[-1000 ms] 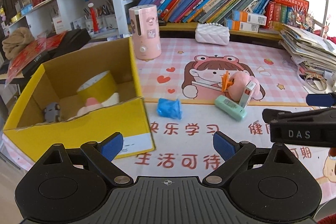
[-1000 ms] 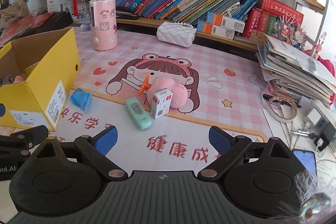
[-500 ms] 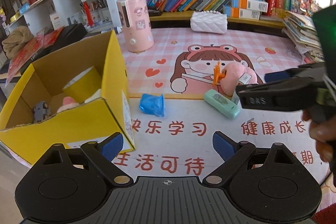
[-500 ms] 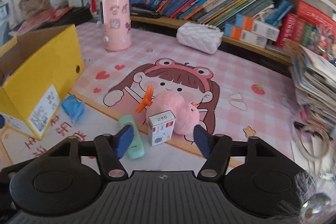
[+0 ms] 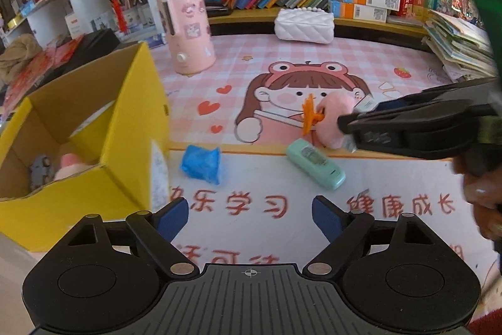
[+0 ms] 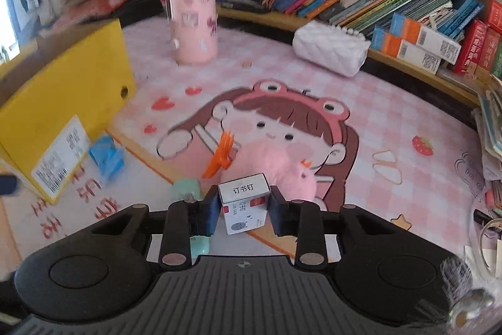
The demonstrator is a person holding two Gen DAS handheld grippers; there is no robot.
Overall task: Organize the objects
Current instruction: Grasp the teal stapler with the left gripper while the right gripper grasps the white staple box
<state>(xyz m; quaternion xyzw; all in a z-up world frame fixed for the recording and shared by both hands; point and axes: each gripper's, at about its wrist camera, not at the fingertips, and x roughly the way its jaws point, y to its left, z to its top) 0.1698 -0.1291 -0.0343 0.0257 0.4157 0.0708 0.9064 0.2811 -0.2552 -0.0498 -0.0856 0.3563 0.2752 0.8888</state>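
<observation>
Staple box (image 6: 244,203), white and standing upright on the bench (image 6: 392,115), sits clamped between the pads of the right gripper (image 6: 243,211), whose jaws have just closed onto its two sides. Behind it lies a pink plush toy (image 6: 276,165) with an orange clip (image 6: 221,157); a mint case (image 5: 315,164) seems to lie just left. The left gripper (image 5: 251,217) hangs wide and empty, nearer the blue pouch (image 5: 200,164). The yellow carton (image 5: 94,127) stands to the left.
</observation>
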